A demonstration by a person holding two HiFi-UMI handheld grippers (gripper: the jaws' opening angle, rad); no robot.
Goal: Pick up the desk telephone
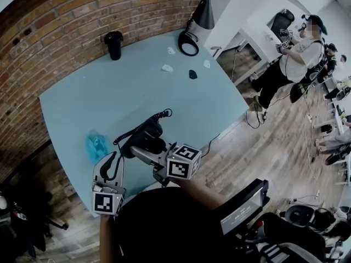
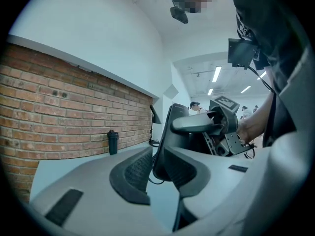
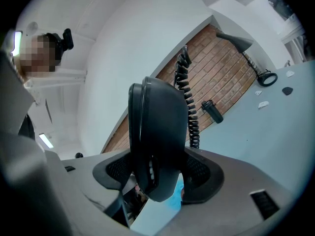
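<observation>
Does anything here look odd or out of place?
The desk telephone is tipped on its edge, clamped by the left hand-held gripper and right hand-held gripper, its coiled cord trailing loose. A crumpled blue bag lies on the table nearby.

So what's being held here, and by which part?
The desk telephone, by both: the right tongs clamp across its thick body, the left tongs pinch a thin edge of it.
</observation>
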